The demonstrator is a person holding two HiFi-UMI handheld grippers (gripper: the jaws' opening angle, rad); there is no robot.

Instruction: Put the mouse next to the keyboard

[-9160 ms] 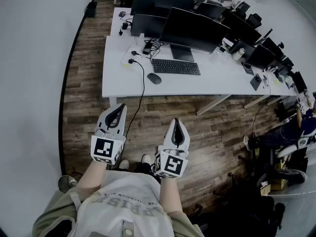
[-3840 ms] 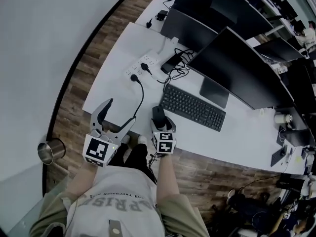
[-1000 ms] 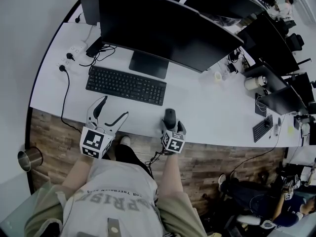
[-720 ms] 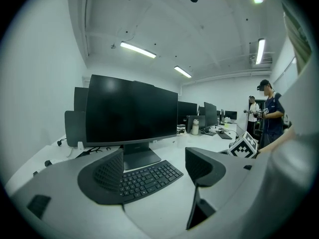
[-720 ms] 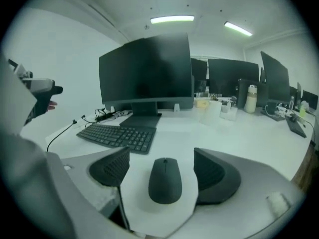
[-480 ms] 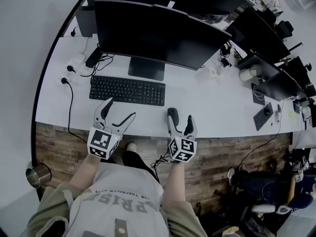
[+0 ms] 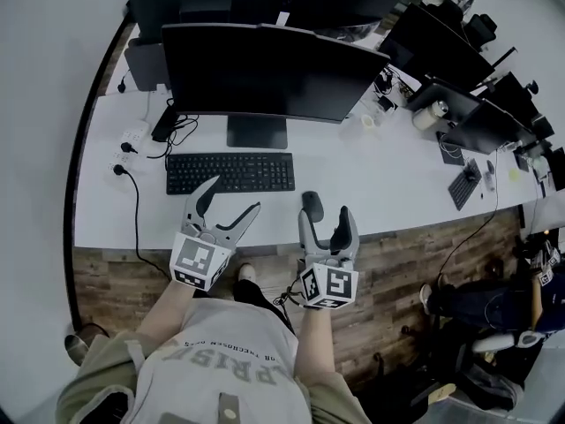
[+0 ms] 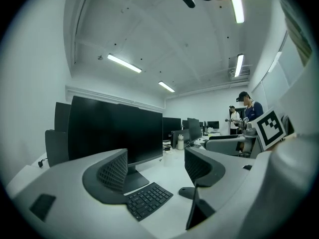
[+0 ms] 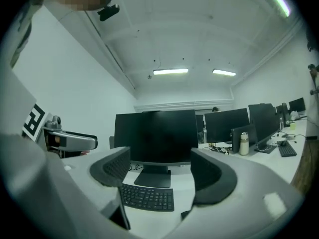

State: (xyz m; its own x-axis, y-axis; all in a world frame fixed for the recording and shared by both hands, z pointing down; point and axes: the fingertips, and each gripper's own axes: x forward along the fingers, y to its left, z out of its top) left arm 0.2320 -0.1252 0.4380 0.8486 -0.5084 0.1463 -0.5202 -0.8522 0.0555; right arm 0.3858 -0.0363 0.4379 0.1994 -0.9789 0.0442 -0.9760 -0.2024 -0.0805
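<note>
A black mouse (image 7: 312,206) lies on the white desk (image 7: 397,179), just right of the black keyboard (image 7: 229,173). My right gripper (image 7: 325,221) is open over the desk's front edge, just short of the mouse, with nothing between its fingers. My left gripper (image 7: 231,199) is open too, hovering at the keyboard's near edge. In the left gripper view the keyboard (image 8: 148,200) and the mouse (image 8: 188,192) show beyond the open left gripper (image 8: 155,167). In the right gripper view the keyboard (image 9: 147,197) lies ahead of the open right gripper (image 9: 160,168).
A wide black monitor (image 7: 265,69) stands behind the keyboard. At the desk's left end are a power strip (image 7: 132,138) and a cable (image 7: 137,210). A small bottle (image 7: 368,120) stands to the right. More desks with screens fill the back right. Two people (image 8: 247,111) stand far off.
My right gripper was shut on the mouse a second ago. It has opened, left the mouse on the desk right of the keyboard, and drawn back toward the desk's edge.
</note>
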